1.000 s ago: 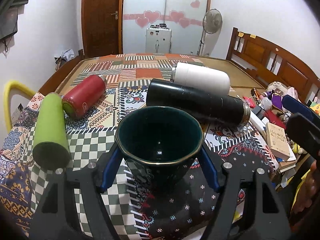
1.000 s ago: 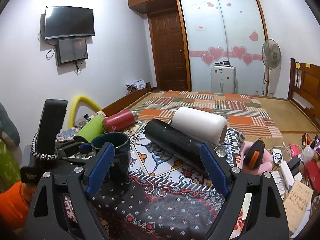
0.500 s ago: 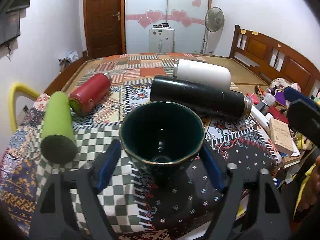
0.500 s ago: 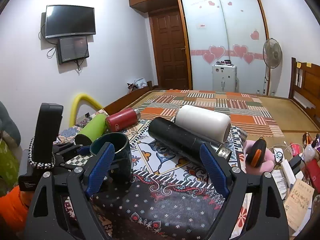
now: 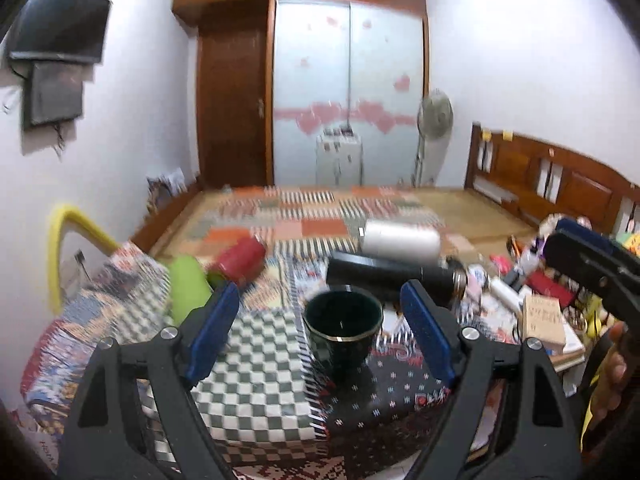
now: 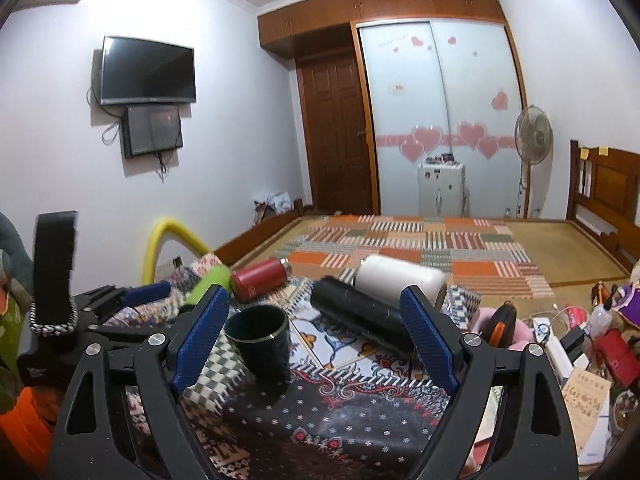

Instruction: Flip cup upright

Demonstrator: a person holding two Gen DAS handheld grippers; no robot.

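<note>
A dark green cup (image 5: 342, 330) with a gold rim stands upright, mouth up, on the patterned cloth (image 5: 260, 384). It also shows in the right wrist view (image 6: 262, 342). My left gripper (image 5: 320, 336) is open, its blue fingers wide apart, drawn back from the cup and touching nothing. My right gripper (image 6: 314, 336) is open and empty, with the cup in front of its left finger. The left gripper also shows at the left of the right wrist view (image 6: 132, 300).
A black flask (image 5: 394, 276), a white bottle (image 5: 400, 240), a red bottle (image 5: 242, 258) and a green bottle (image 5: 188, 290) lie on their sides behind the cup. Books and clutter (image 5: 544, 316) sit to the right. The cloth's front edge is near.
My left gripper has opened, let go of the cup and pulled back and up. The cup now stands free on the cloth. The right gripper has risen a little.
</note>
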